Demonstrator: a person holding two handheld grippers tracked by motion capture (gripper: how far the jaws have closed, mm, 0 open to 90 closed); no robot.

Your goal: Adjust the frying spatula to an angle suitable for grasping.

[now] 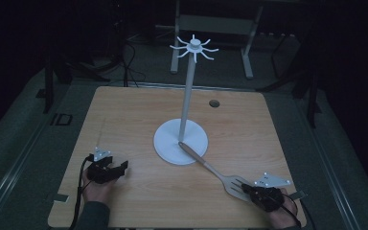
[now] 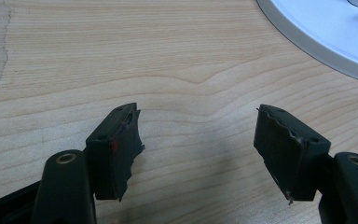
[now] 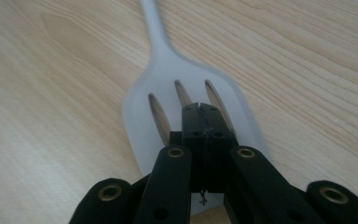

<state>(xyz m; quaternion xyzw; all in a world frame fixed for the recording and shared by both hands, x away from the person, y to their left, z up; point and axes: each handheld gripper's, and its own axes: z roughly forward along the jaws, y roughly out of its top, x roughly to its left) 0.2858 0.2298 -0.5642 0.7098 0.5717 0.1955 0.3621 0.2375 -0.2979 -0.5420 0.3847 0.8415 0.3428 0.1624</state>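
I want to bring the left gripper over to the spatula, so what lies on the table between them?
In the high view, bare wood lies between the left gripper and the spatula; the stand's white base sits just beyond that stretch.

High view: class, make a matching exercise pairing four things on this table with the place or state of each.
Things:
1. slotted spatula
2. left tongs
3. right tongs
4. utensil stand

States:
a. shut, over the spatula's slotted head
b. upright at the table's middle
c. open, nothing between them
d. lying flat, handle tip on the stand's base

Pairs: 1-d, 2-c, 3-a, 4-b
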